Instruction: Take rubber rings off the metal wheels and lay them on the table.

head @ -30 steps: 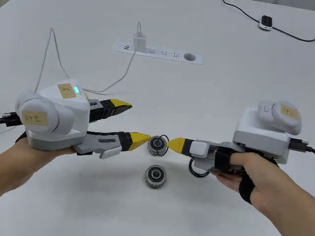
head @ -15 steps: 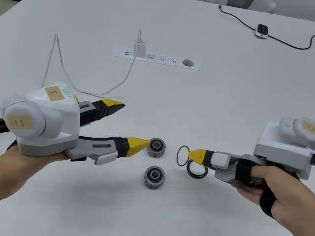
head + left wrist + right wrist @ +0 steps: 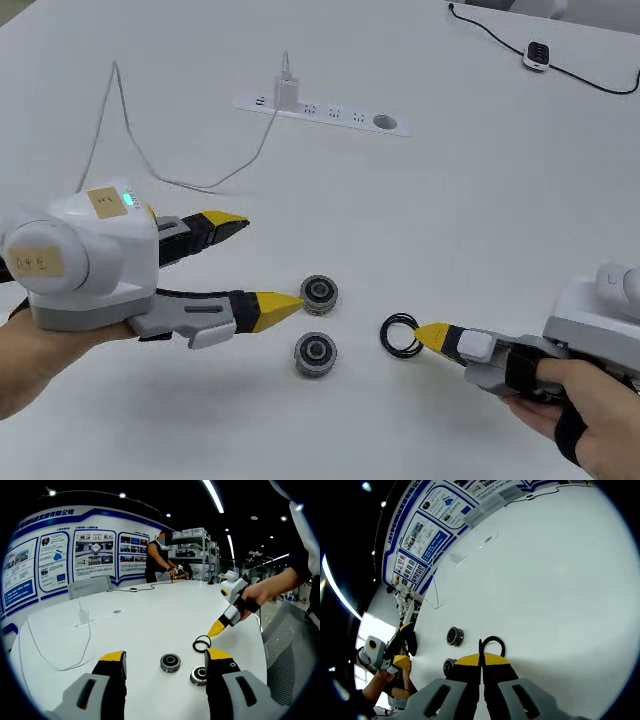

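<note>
Two rubber rings (image 3: 401, 336) now lie overlapped on the white surface (image 3: 450, 200), just right of the two metal wheels (image 3: 318, 293), one no longer dangling upright from the right tool (image 3: 432, 336) as it did half a second ago. The tool's closed jaws appear to pinch the pile's edge. That suggests a second ring has been delivered. The left tool (image 3: 272, 258) hovers open beside the wheels; whether rings remain on them is unclear.

- My left gripper (image 3: 255, 262) points right across the bench, its jaws spread wide and the yellow tips well apart.
- My left hand (image 3: 40, 350) cups its body from below, at the lower left of the head view.
- My right gripper (image 3: 432, 336) points left, held low, with its jaws pressed together tip to tip.
- My right hand (image 3: 590, 410) is wrapped round its handle, at the lower right.
</note>
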Action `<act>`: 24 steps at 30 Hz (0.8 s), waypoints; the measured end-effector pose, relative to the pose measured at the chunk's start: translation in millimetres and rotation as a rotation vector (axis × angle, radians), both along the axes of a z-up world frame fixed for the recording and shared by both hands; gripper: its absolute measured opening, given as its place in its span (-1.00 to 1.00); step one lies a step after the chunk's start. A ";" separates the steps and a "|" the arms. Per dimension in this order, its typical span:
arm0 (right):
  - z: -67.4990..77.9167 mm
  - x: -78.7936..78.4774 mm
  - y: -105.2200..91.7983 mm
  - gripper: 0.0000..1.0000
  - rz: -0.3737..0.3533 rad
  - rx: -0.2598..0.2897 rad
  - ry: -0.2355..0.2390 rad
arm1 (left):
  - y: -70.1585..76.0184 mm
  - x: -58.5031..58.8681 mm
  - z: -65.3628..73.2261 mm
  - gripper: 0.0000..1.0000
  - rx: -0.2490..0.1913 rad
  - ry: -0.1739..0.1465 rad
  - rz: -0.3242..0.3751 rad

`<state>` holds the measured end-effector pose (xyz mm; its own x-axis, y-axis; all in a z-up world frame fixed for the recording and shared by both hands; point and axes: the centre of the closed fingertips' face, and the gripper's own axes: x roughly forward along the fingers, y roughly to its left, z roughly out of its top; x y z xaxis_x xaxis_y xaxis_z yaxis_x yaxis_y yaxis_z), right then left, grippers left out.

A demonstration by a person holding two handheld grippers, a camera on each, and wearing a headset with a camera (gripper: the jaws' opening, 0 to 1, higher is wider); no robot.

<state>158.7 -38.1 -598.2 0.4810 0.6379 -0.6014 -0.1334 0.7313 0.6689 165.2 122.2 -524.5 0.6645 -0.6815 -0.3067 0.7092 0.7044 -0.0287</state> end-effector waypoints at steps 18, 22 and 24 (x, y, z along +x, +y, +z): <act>-10.2 0.8 -14.3 -0.81 -0.007 -0.134 -0.017 | 6.1 -18.0 -7.2 0.34 0.013 0.029 0.011; -3.2 3.3 -17.1 -0.78 0.045 -0.185 -0.101 | 8.2 -20.7 -4.5 0.36 0.018 0.021 0.020; -2.3 2.6 -20.4 -0.70 0.108 -0.251 -0.158 | 11.0 -20.2 -1.8 0.40 0.019 0.013 0.039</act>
